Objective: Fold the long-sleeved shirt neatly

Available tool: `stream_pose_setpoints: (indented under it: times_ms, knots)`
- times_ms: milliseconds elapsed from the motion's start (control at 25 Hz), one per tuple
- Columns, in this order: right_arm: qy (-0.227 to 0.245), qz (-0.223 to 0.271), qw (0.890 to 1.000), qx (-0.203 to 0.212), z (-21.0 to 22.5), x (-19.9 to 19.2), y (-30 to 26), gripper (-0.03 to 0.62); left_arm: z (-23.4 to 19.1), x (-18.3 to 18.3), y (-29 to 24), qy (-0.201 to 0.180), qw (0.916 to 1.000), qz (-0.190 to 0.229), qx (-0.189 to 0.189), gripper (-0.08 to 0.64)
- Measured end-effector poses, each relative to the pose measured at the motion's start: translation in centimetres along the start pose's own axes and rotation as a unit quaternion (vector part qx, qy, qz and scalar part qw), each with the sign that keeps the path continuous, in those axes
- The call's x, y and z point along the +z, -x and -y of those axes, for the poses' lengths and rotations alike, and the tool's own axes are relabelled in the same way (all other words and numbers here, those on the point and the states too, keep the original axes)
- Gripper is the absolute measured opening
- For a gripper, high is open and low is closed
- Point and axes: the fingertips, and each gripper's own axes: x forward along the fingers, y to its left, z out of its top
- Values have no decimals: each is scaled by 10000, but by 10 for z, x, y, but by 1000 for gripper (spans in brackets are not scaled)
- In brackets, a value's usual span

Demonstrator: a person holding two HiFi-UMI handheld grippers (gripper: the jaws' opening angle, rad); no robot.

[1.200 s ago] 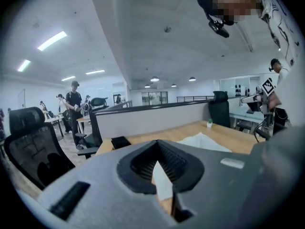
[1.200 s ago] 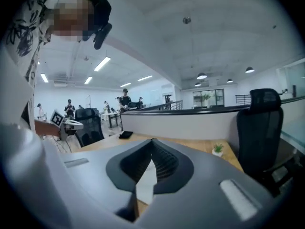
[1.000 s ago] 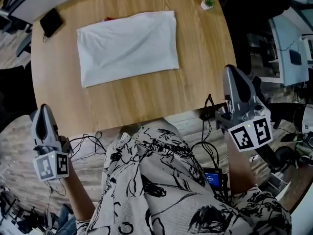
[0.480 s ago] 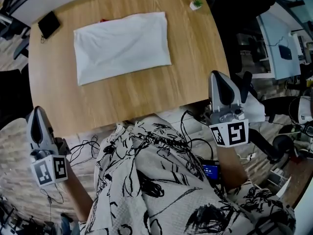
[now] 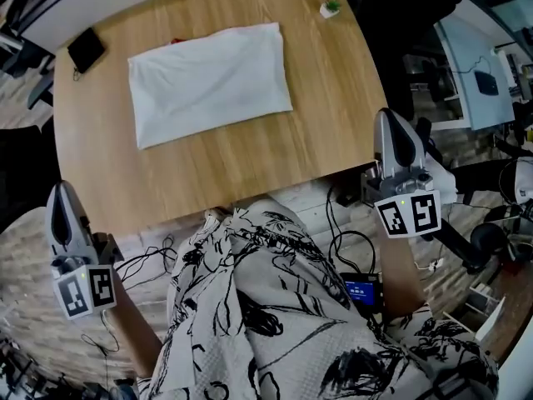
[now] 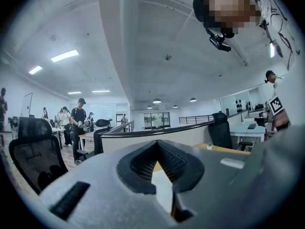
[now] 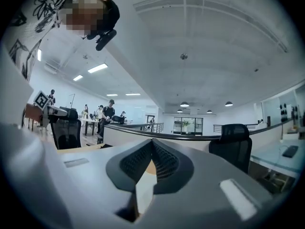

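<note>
Ahead of both sets of fingertips and well apart from either, long-sleeved shirt (image 5: 208, 82) folded to a flat white rectangle on the far half of the wooden table (image 5: 333, 123), long side running across. Off the table's near left corner, left gripper (image 5: 60, 192), fingers pressed together on nothing; shirt ahead and to the right of its tips, with only open tabletop and the table's near edge between. Just beside the table's right edge, right gripper (image 5: 391, 117), likewise closed and empty; shirt ahead and to the left of its tips, again across bare wood. Ribbed pads (image 6: 143, 162) of the left pair meeting in a point in the left gripper view, those of the right pair doing the same in the right gripper view, nothing clamped in either. Beyond the shirt from the fingers: small potted plant (image 5: 331, 7) at the far right corner, black flat device (image 5: 87, 50) at the far left corner, a scrap of red (image 5: 176, 40) just showing at the shirt's far edge. Behind the fingertips, toward the person: marker cube (image 5: 85, 290) at the rear of the left gripper, patterned garment (image 5: 266, 307), loose cables (image 5: 150, 261) below the table edge, small unit with a lit blue screen (image 5: 361, 290) near the right forearm. Ahead and right of the right fingers, black office chair (image 7: 231, 144); far off beyond the left fingers, standing people (image 6: 78, 123).
</note>
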Motion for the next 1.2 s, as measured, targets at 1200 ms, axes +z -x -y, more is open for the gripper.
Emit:
stream_pose_setpoints:
  times_ms: [1200]
  knots:
    - [-671, 468, 9963, -247, 19, 20, 16, 5, -10, 15, 38, 179, 9968, 529, 568, 5]
